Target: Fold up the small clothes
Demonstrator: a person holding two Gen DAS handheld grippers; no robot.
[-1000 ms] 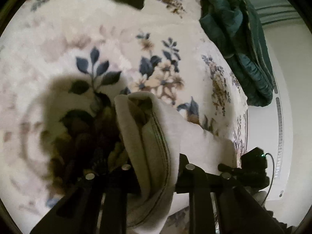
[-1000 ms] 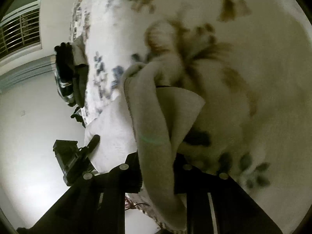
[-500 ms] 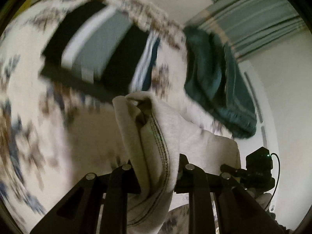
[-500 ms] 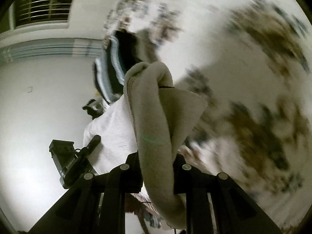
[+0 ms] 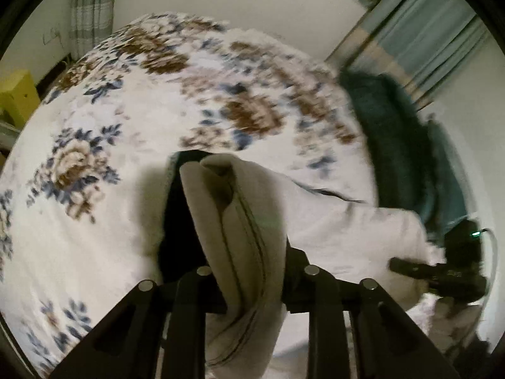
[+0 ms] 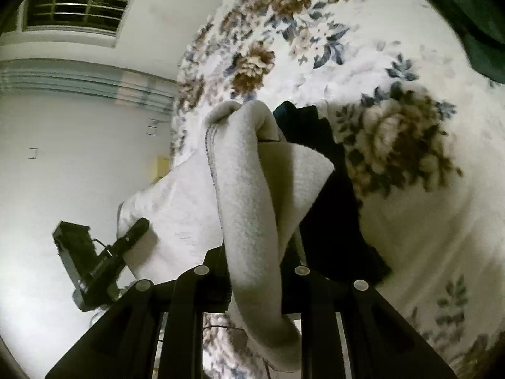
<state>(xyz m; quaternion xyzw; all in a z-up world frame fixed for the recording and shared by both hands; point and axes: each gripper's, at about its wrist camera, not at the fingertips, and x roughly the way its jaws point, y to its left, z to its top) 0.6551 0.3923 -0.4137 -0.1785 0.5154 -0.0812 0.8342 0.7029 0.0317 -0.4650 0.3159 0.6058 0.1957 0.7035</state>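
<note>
A small white fleece garment (image 5: 233,230) with dark stitching hangs between both grippers above the flowered bed. My left gripper (image 5: 252,252) is shut on one bunched corner of it. My right gripper (image 6: 252,246) is shut on another corner (image 6: 246,189). The cloth stretches sideways between them; the right gripper shows at the right of the left wrist view (image 5: 442,274), and the left gripper shows at the left of the right wrist view (image 6: 104,252). A dark folded garment (image 5: 180,214) lies on the bed just under the held cloth, also in the right wrist view (image 6: 328,208).
The bed has a white blanket with brown and blue flowers (image 5: 126,120). A dark green garment (image 5: 397,145) lies at the bed's right edge. A yellow object (image 5: 15,94) stands at far left. White walls and a barred window (image 6: 79,0) surround the bed.
Both grippers swung the held garment across the bed; the view swept from the flowered blanket past the striped dark clothes. The garment now hangs over the dark folded piece. Both grips stayed shut.
</note>
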